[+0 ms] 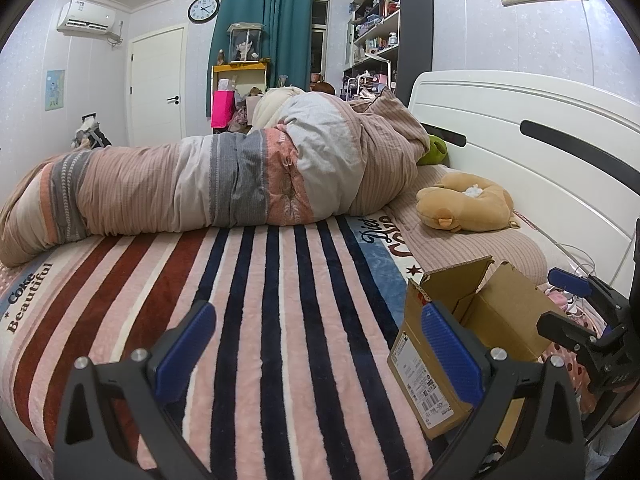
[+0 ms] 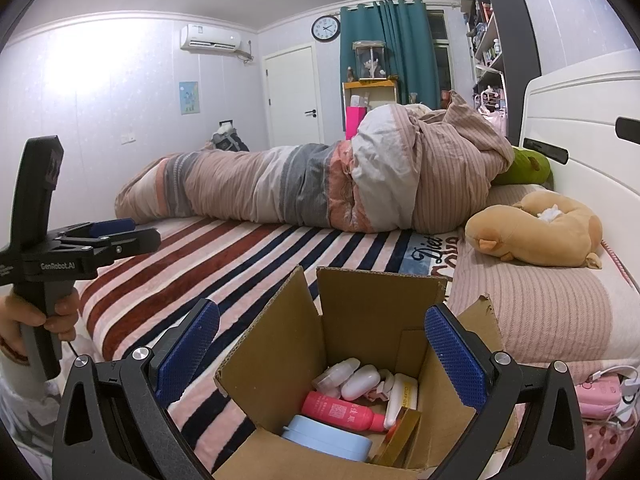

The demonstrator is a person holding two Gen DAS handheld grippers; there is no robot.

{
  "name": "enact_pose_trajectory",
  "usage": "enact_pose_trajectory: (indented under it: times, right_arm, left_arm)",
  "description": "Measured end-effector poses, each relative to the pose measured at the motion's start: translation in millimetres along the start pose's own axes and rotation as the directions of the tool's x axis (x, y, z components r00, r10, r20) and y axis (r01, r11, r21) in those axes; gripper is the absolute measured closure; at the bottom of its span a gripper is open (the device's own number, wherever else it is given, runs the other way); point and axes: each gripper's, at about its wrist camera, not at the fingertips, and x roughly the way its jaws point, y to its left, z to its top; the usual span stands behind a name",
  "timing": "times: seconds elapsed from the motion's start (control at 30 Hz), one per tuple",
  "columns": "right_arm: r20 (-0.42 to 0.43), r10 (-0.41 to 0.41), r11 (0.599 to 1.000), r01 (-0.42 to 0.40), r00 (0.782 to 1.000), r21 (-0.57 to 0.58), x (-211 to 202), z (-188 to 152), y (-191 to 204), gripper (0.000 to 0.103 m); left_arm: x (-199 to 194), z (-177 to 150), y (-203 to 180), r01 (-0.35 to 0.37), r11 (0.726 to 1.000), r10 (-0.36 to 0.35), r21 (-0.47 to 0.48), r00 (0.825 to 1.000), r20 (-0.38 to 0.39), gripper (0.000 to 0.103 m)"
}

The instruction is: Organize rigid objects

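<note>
Right claw (image 2: 322, 344) is spread wide with nothing in it, hovering right over the open cardboard box (image 2: 360, 360) that sits at the near edge of the bed, next to the pillow end. Its blue pads (image 2: 454, 354) straddle the opening without touching the flaps as far as I can tell.

Down in the box: a pink bottle (image 2: 340, 410), a light blue round lid or tub (image 2: 326, 442), a couple of white capsule-shaped cases (image 2: 360, 382), a white tube (image 2: 400, 398) and something gold-edged (image 2: 404, 430) leaning in the corner. All small hard plastic stuff, so my guess is light, stiff and a bit slick. The bottle looks easiest to pinch across its middle, while the round tub is wide and flat and would need the claw near its full spread. The box itself is thin cardboard with floppy flaps, so grab a wall, not a flap.

Left claw (image 1: 320, 350) is also wide open and empty, hanging over the striped blanket (image 1: 260, 300) just left of the box, its right pad in front of the labelled side. No contact that I can confirm.

Further back there's a rolled-up duvet (image 1: 220, 184), a tan plush toy (image 2: 536, 228) on the pillow, and the white headboard (image 1: 520, 120).
</note>
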Motion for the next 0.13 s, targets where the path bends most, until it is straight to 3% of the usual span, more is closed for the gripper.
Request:
enact_pose_trajectory:
  times: [0.13]
  right_arm:
    - [0.0, -0.001, 1.0, 0.001, 1.0, 0.0, 0.0, 0.0, -0.3, 0.0]
  left_arm:
    - [-0.9, -0.1, 0.9, -0.002, 1.0, 0.002, -0.005, 1.0, 0.003, 0.001]
